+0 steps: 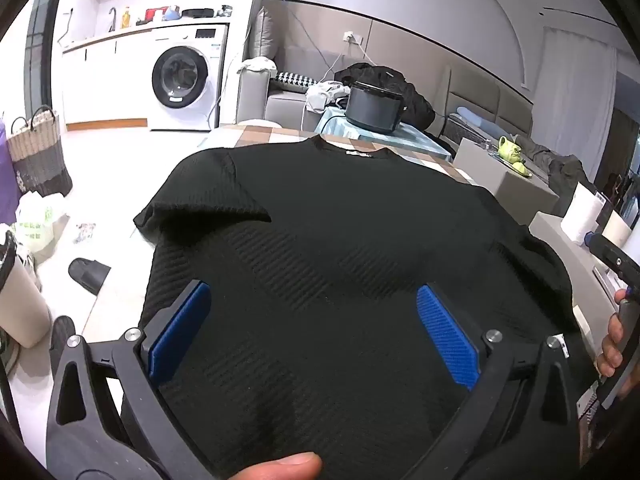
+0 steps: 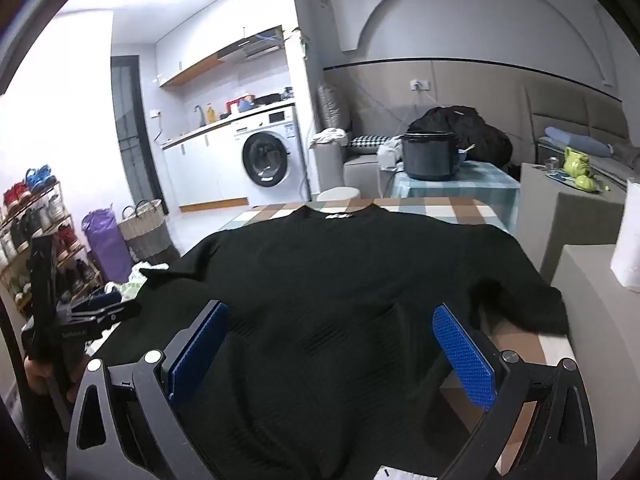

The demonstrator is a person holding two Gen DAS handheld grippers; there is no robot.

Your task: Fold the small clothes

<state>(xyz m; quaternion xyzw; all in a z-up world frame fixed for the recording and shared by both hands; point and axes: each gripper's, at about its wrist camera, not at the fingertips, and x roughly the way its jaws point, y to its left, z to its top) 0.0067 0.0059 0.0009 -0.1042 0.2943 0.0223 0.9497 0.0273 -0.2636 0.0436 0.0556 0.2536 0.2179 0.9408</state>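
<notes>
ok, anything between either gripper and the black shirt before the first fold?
Nothing visible. The black shirt lies flat on the checked table. The left gripper and right gripper are open directly over its lower part, with no object between.

You won't find much to read here. The white neck label [image 2: 338, 215] inside the collar of the black top [image 2: 340, 300] carries dark marks, but they are too small and blurred to make out from either wrist view. On the handle of the other gripper, seen at the left edge of your right wrist view, there is a pale printed word [image 2: 75, 334], also too blurred to read. The plastic bag [image 1: 38, 226] on the floor shows green print you cannot decipher. The washing machine [image 1: 185, 80] has a display panel and a badge strip, both illegible.
</notes>
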